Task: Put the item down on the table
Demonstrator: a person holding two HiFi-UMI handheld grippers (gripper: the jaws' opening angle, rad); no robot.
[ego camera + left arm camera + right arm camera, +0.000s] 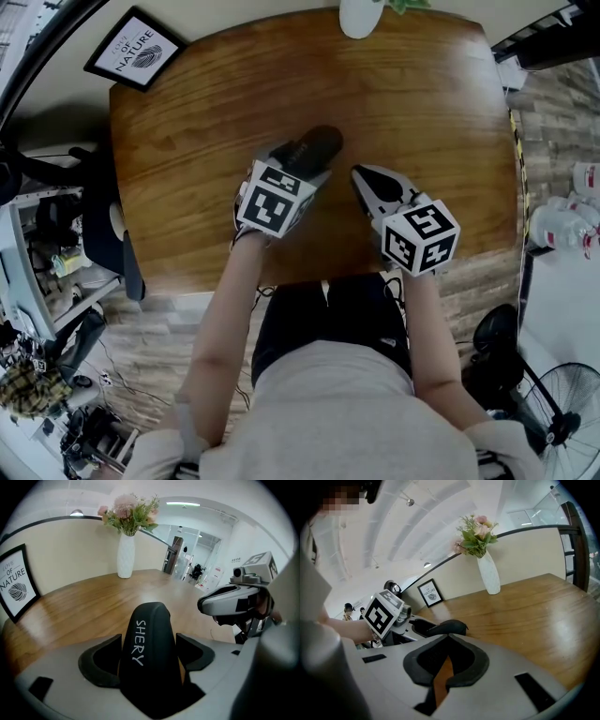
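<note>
**Left gripper clamps black case over table; right gripper shut, empty**

Left gripper (296,165) has its jaws closed on a black case (315,148). In the left gripper view the case (147,634) sits between the two dark pads (100,661), filling the gap, narrow end pointing away. "SHERY" is written in white on its side. The case sticks out past the jaws, over the middle of the table (422,112). Cannot tell if its underside touches the wood.

Right gripper (364,184) is just beside the left one, apart from it, also over the table. In the right gripper view its jaws (447,641) meet at the tips with nothing between them; only a sliver of wood shows through the gap behind. That view also shows the case (445,626) poking out of the left gripper (419,627).

White vase (125,555) with flowers stands at the far table edge. A black frame (136,49) reading "OF NATURE" leans at the far left corner. Both are well apart from the case.
</note>
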